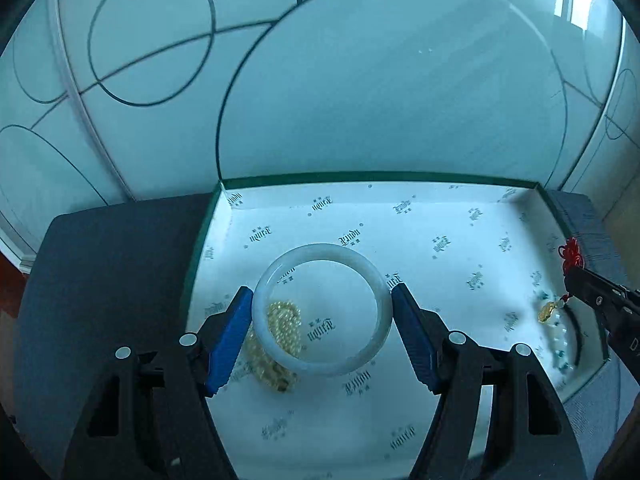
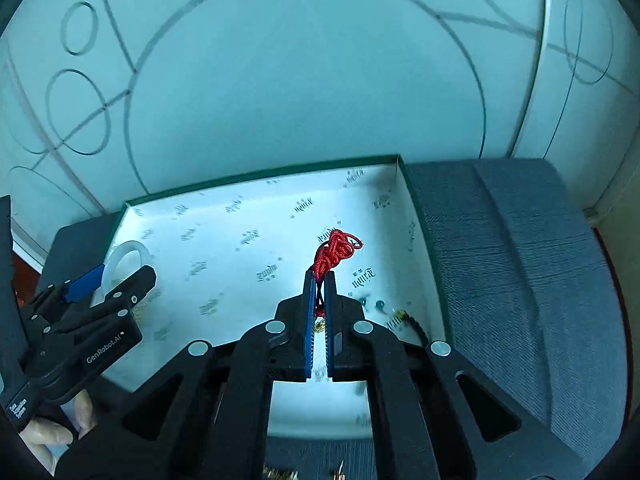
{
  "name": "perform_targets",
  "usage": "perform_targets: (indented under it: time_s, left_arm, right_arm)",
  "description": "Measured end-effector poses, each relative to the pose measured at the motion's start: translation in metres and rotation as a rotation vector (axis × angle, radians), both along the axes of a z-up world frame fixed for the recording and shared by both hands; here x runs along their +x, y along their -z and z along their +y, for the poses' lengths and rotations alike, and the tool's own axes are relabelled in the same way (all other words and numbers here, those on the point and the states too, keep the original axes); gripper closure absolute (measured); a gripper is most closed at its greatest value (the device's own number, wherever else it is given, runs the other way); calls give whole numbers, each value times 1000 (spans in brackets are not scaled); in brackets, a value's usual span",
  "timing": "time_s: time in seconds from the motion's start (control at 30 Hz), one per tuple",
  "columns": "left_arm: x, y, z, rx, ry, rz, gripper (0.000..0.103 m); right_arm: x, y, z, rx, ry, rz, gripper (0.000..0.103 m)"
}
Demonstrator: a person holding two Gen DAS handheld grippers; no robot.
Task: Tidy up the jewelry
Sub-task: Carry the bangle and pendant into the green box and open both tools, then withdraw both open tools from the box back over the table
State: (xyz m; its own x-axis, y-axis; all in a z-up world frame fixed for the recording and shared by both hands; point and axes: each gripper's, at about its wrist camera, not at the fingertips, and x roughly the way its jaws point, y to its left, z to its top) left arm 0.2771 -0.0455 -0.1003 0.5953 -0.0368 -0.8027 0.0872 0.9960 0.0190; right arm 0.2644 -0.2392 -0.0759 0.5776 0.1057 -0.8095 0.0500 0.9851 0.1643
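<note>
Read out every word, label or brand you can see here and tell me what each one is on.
"GenRobot.AI": printed in white on the body of the left hand-held gripper, seen from the right wrist camera.
Small white label lower on the same body: too blurred to read.
Repeated dark logo on the white lining of the box: ornate script, too blurred to read.

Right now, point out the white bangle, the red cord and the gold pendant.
white bangle (image 1: 320,254): left wrist view, far rim.
red cord (image 2: 334,250): right wrist view, bunched knot above the pads.
gold pendant (image 1: 545,312): left wrist view, its body.
</note>
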Motion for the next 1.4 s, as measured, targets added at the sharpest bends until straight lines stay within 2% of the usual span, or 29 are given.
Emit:
perform_targets:
  time_s: [0.1,0.17,0.2,0.23,0.3,0.5,0.67,0.8,1.17,1.4]
  left_arm:
    - [11,16,1,-11,-1,43,33]
    - [13,21,-1,10,-2,34,33]
    - [13,19,-3,16,11,18,33]
    - [13,18,-5,28,19,10,30]
    - [10,15,-10,50,37,-4,27]
    - [-10,-5,-6,7,48,-21,27]
    - [-49,-27,8,-7,39,-40,27]
    - [-82,-30,21,-12,12,-24,27]
    - [-169,-14,45,-25,-38,32,27]
    - [-207,6,58,-57,-78,82,27]
  right_arm:
    - [10,14,-4,12,16,23,98]
    - [14,21,-7,19,20,35,96]
    - [15,23,-8,19,23,36,92]
    - [15,24,-8,15,23,34,81]
    - [12,23,-9,8,29,21,75]
    - [-5,-1,-12,1,25,-30,75]
    - [-40,-21,-18,6,18,-57,75]
    - [-77,-26,-17,18,11,-52,75]
    - [-174,-7,-3,18,-1,0,75]
    - [-212,11,8,22,-16,49,75]
